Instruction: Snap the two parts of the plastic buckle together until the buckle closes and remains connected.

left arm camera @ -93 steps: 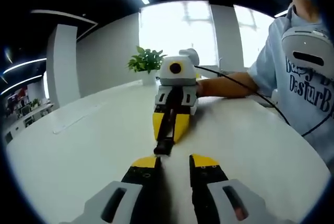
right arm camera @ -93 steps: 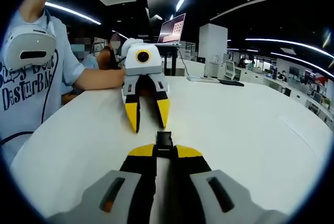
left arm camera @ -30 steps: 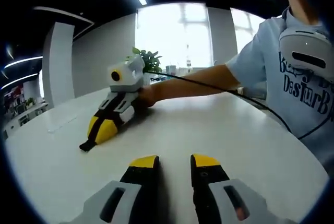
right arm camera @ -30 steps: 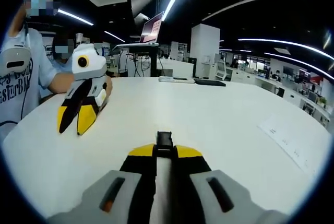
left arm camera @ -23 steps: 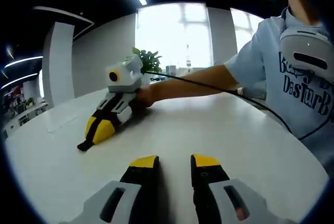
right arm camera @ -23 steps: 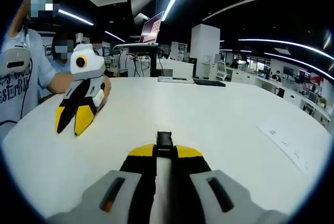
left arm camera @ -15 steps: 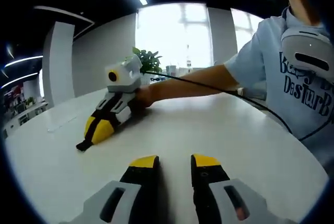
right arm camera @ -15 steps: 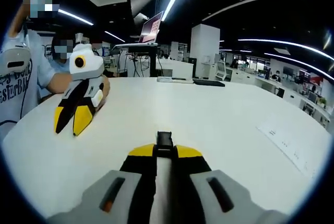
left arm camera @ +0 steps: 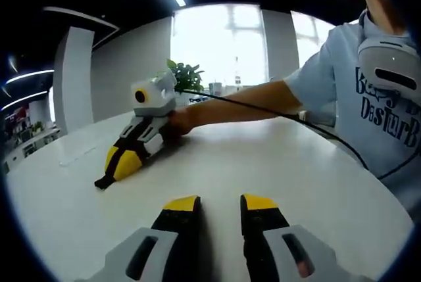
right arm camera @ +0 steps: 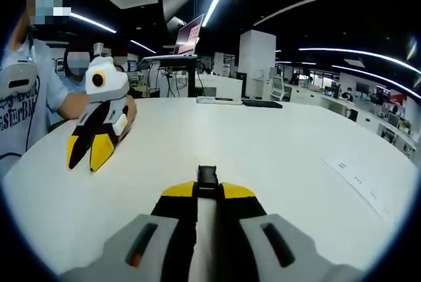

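Note:
A black plastic buckle piece pokes out past the yellow tips of my right gripper, which is shut on it just above the white table. In the left gripper view the same right gripper lies low over the table at the left, a hand behind it, with the black buckle at its tip. My left gripper is open with nothing between its jaws. It appears in the right gripper view as the left gripper, off to the left and well apart from the buckle.
A person in a light blue shirt with a white headset sits at the table; a black cable runs along the arm. A potted plant stands at the far edge. A paper sheet lies on the table.
About three seconds ago the two grippers faced each other nose to nose; now they are apart, each at the left of the other's view. In the last second, only slight drift.

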